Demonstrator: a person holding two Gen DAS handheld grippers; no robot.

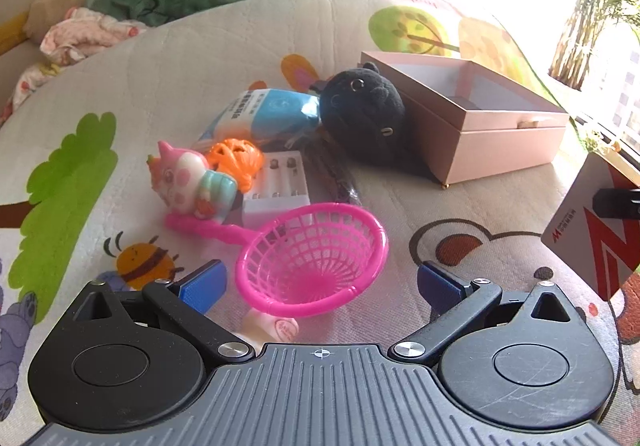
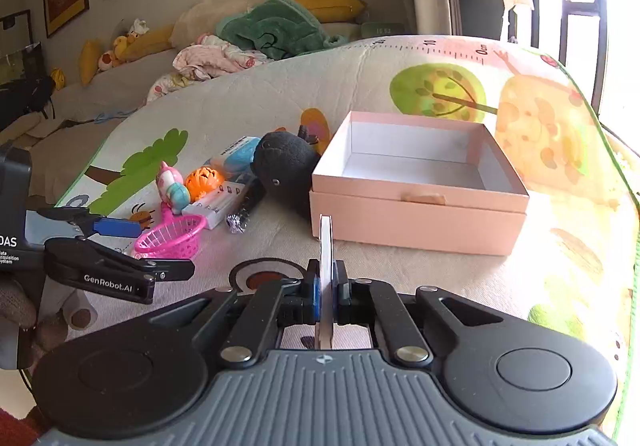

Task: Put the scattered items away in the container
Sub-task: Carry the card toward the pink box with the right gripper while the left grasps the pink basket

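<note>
Left wrist view. My left gripper (image 1: 318, 282) stands wide open, nothing pressed by its blue pads (image 1: 204, 286). The pink net scoop (image 1: 316, 258) lies on the printed mat (image 1: 120, 94) right between the fingers, bowl toward me, handle running away to the left under the pink-and-white figurine (image 1: 190, 182). I judge the scoop light and stiff but springy; the thick rim or the handle is the place to pinch, not the mesh. Behind it: an orange lattice ball (image 1: 236, 158), a white battery charger (image 1: 280, 186), a blue-and-white packet (image 1: 268, 114), a dark wrapped piece (image 1: 340, 182), and a black plush (image 1: 360, 118) leaning on the pink box (image 1: 508, 142). The plush looks soft, easy to squeeze anywhere. The packet is probably slippery film. At the right edge a red-and-white card (image 1: 592, 242) hangs in the air.

Right wrist view. My right gripper (image 2: 326, 288) is clamped on that thin card (image 2: 326, 246), seen edge-on and upright between the pads. It seems light, flat and stiff, likely to pivot if held only at one corner. The open pink box (image 2: 416, 182) sits just ahead and is empty. The other gripper (image 2: 116, 246) shows at left, beside the scoop (image 2: 172, 236).
</note>
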